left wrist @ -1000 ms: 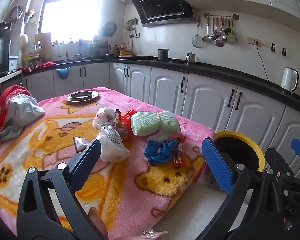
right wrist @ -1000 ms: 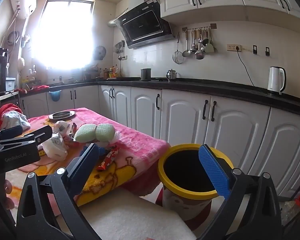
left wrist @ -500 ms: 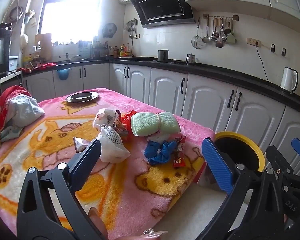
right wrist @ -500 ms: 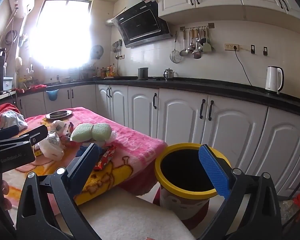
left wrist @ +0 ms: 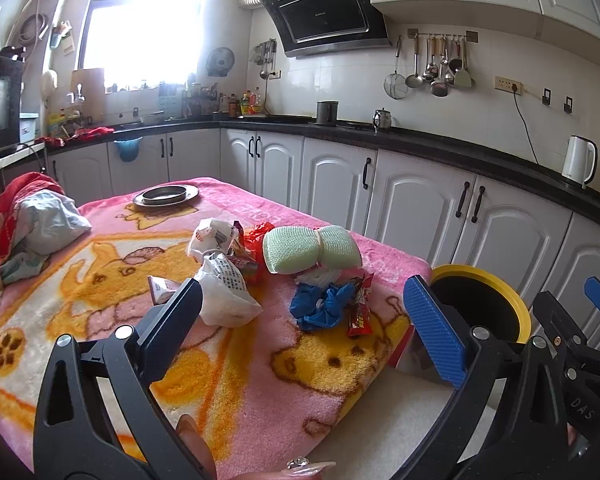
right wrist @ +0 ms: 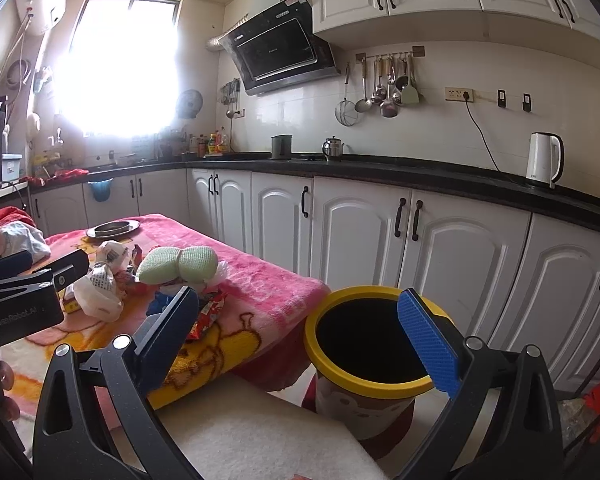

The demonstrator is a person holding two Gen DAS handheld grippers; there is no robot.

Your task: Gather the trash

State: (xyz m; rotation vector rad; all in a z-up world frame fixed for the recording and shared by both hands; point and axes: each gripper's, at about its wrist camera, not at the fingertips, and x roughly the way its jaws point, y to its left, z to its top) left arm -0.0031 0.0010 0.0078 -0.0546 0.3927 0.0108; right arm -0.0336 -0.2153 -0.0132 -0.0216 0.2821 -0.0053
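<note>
Hovering above the near edge of the blanket-covered worktop, the left gripper has its jaws spread wide with nothing between them. Beyond it, a cluster of trash lies near the middle of the pink and yellow cartoon blanket: a crumpled white plastic bag, a second white wrapper just behind it, a crumpled blue wrapper, and a red snack packet touching the blue one on its right. A pair of pale green scrubbing pads sits just behind the blue wrapper, with red packaging between the pads and the white wrappers. A metal dish rests at the far end of the worktop, well apart from the cluster, and bundled cloth lies at the left edge.

The right gripper is also wide open and holds nothing; it hangs off the worktop's corner, in front of a yellow-rimmed bin standing on the floor just beside the worktop. The bin's inside looks dark, and what it contains cannot be made out. A white kettle stands on the black counter behind.
</note>
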